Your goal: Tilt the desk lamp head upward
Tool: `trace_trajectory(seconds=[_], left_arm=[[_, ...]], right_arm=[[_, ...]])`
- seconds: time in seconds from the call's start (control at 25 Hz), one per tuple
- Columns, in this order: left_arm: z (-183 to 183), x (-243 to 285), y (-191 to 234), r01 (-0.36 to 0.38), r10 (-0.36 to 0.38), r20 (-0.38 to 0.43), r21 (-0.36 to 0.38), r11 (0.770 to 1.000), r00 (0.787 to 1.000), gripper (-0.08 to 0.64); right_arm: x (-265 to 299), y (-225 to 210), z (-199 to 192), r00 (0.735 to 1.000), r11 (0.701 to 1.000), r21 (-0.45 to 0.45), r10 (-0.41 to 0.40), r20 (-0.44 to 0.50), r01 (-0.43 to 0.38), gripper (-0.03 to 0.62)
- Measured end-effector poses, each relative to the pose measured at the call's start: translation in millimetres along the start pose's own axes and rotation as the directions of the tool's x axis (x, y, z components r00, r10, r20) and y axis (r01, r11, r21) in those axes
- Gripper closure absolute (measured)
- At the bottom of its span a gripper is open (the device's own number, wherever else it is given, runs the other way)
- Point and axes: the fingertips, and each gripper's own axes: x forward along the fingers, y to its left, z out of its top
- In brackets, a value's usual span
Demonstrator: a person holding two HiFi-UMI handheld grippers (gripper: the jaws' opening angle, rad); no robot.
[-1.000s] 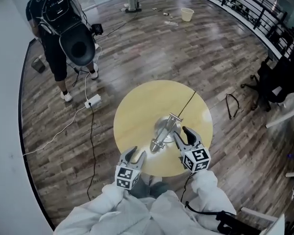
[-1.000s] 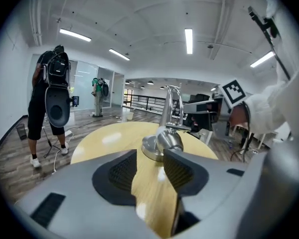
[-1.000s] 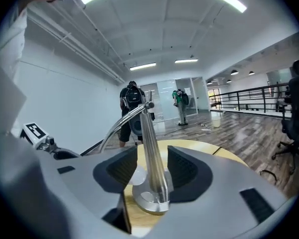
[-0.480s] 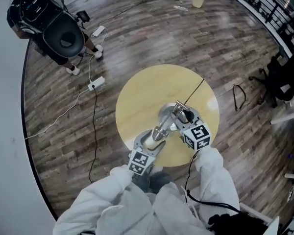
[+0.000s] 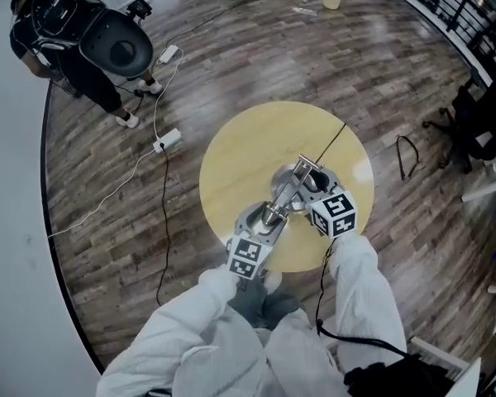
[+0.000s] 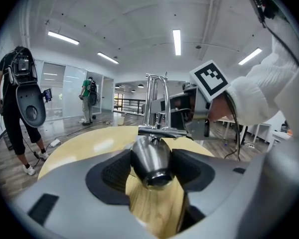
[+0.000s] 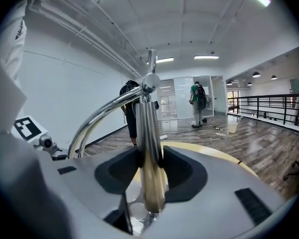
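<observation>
One chrome desk lamp (image 5: 285, 197), conical head (image 6: 150, 158), curved arm (image 7: 92, 117)

The desk lamp (image 5: 286, 198) is polished chrome and stands on the round yellow bench (image 5: 240, 151), toward its near right side. Its round base (image 5: 283, 180) lies flat on the bench top. An upright post (image 7: 148, 133) rises from the base, and a curved arm (image 7: 103, 108) arches over to the cone-shaped lamp head (image 6: 150, 159), which hangs low over the bench's near edge.
</observation>
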Motion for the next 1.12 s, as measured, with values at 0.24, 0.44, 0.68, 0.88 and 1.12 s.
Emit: trace_trajectory(seconds=[0.24, 0.44, 0.68, 0.88, 1.12], left_arm=[[5.5, -10.2, 0.7, 0.012, -0.013, -0.052, -0.013, 1.0, 0.999, 0.296], [10.5, -26.9, -1.0, 0.019, -0.021, -0.111, -0.024, 1.0, 0.994, 0.297], [21.9, -48.3, -5.7, 0.024, -0.032, -0.129, -0.062, 0.998, 0.991, 0.297], [34.3, -66.5, -8.9, 0.015, -0.026, -0.116, -0.097, 0.995, 0.993, 0.297], [50.6, -85.6, -11.6, -0.002, -0.011, -0.102, -0.123, 0.992, 0.995, 0.297]], right_arm=[[1.4, 0.0, 1.6, 1.0, 1.0, -0.023, 0.012, -0.015, -0.013, 0.436], [1.8, 4.0, 0.8, 0.999, 0.998, -0.063, 0.007, -0.04, -0.009, 0.437], [2.2, 7.3, -0.7, 0.998, 0.996, -0.085, 0.012, -0.06, -0.017, 0.437], [2.0, 5.2, -0.2, 0.998, 0.997, -0.078, 0.015, -0.057, -0.019, 0.437], [1.3, 5.7, -0.3, 0.998, 0.997, -0.077, 0.02, -0.061, -0.025, 0.437]])
